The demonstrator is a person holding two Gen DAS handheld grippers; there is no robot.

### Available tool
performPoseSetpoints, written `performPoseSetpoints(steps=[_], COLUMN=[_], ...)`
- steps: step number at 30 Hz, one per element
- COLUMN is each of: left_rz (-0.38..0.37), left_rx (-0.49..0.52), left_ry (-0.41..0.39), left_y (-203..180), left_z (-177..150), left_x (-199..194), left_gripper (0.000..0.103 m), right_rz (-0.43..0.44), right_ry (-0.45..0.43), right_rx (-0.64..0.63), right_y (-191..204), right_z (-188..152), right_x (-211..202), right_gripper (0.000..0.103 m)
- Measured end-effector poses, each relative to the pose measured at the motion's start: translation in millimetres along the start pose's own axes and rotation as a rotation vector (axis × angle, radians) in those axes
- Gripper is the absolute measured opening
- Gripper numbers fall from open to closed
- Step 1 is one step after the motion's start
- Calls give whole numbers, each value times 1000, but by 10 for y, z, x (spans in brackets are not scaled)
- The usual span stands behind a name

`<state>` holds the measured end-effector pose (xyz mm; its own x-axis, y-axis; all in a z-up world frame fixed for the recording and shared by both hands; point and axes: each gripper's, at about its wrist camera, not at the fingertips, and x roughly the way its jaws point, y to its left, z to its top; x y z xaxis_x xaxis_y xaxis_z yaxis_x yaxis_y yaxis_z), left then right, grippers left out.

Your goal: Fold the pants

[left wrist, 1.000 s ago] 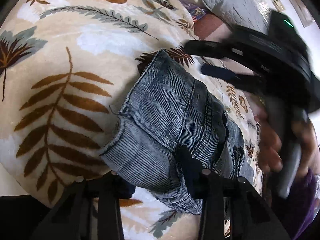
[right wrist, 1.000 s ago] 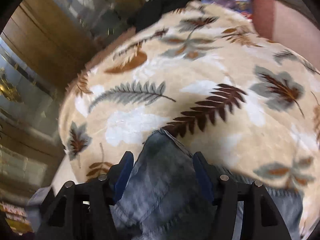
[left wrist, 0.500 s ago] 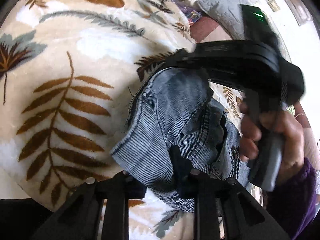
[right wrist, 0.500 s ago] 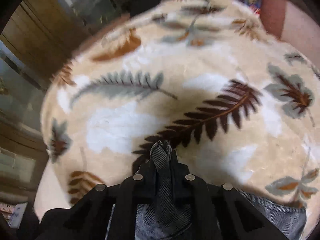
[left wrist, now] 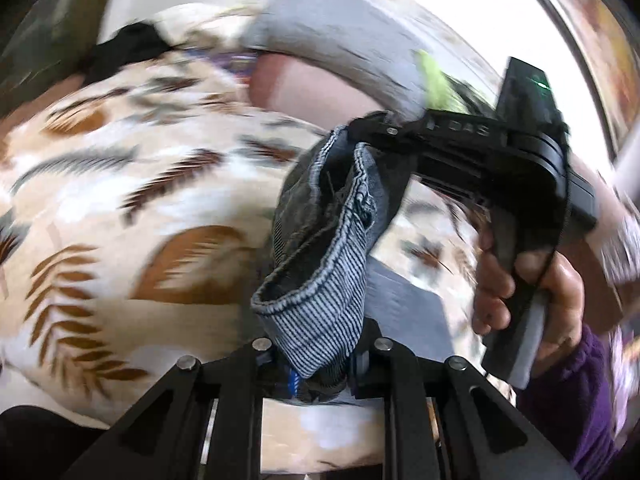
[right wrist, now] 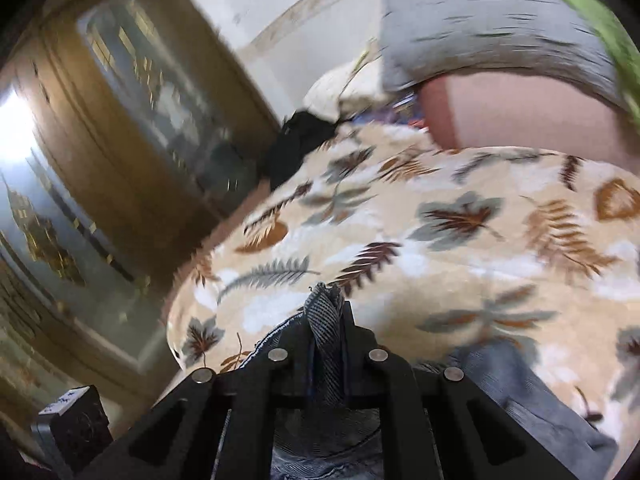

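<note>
I see a cream fleece blanket printed with brown and grey leaves (right wrist: 460, 264) covering the bed. At its far edge a grey quilted pillow (right wrist: 480, 28) lies on a dusty-pink one (right wrist: 520, 112). A crumpled black cloth (right wrist: 300, 144) sits at the bed's far left corner. Beyond the left edge stands a wooden cabinet with glass doors (right wrist: 132, 128). My left view shows the same blanket (left wrist: 120, 220) and grey pillow (left wrist: 340, 40), blurred.

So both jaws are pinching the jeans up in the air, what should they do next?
Probably carry the jeans forward and lay them over the part still resting on the leaf blanket, since both the left gripper and the right gripper already hold the fabric lifted.
</note>
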<state>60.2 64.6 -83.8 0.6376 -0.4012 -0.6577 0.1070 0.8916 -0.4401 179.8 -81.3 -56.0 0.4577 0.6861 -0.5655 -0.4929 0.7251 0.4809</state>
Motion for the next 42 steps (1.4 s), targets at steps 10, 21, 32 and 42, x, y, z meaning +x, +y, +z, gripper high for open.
performPoseSetpoints(steps=[10, 21, 32, 42], left_rz=[-46, 78, -17, 125], left_rx=[261, 513, 669, 479], left_ry=[183, 256, 244, 67], left_y=[-1374, -2057, -2221, -1460], left_z=[-538, -1083, -1214, -472], left_x=[781, 1400, 920, 456], left_gripper=[17, 21, 45, 46], right_rz=[3, 75, -59, -54], right_ry=[-117, -90, -301, -339], right_rx=[248, 579, 568, 322], right_y=[-1386, -2782, -2834, -1864], right_z=[-554, -1233, -1476, -1402], right_x=[-1041, -1241, -2055, -1893], right_gripper=[10, 21, 33, 33])
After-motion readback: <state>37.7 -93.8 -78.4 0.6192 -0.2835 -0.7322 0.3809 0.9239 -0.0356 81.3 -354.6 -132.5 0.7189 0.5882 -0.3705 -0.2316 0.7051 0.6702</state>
